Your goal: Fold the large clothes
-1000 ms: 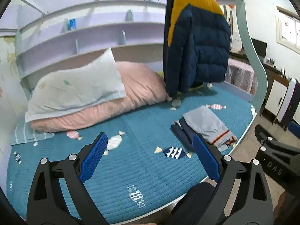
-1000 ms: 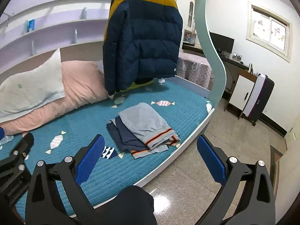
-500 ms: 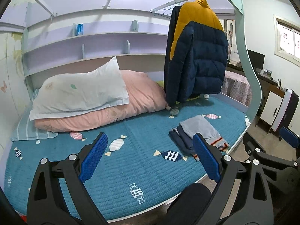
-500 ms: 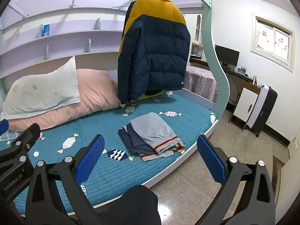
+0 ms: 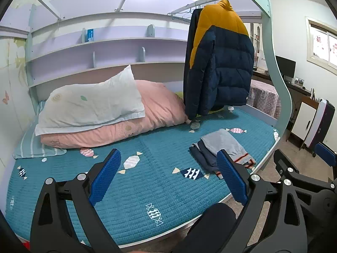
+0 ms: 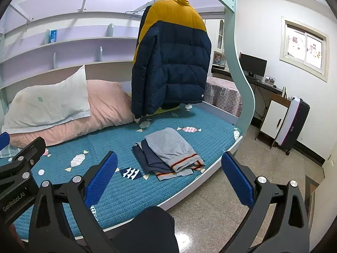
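A yellow-and-navy puffer jacket hangs from the rail over the bed, unfolded and seemingly next. A folded stack of clothes lies near the bed's edge. Both the left claw and right claw hover spread wide, empty.

Both claws now sit farther back from the bed than a second ago, and higher; the right claw shows more fully in the left view.
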{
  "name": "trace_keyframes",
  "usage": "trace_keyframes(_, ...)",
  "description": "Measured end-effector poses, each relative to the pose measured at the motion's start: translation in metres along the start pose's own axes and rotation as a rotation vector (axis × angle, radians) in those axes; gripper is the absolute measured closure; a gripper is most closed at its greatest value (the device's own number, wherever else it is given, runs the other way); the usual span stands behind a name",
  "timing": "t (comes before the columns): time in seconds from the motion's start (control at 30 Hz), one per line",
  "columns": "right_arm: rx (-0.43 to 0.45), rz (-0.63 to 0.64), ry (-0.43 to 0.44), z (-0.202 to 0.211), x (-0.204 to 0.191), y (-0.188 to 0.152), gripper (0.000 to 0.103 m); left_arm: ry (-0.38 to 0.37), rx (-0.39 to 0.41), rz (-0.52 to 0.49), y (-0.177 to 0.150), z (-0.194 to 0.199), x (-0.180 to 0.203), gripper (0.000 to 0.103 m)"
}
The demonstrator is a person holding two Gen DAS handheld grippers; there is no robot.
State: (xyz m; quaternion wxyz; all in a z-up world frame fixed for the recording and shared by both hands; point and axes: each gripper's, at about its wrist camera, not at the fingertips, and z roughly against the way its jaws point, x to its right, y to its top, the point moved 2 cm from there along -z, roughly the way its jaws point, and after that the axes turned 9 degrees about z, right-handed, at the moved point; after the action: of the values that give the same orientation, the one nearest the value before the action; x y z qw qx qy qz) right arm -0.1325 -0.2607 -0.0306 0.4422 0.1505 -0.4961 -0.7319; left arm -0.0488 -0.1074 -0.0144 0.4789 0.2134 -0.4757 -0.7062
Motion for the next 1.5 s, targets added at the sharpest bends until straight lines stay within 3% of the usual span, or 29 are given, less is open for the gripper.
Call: trace_keyframes(1.5,-0.089,-0.007,0.029,-0.015,0.001,-0.013,0.007,0.008,-0.102,-0.013,-0.012,-0.022,0.005,0.011)
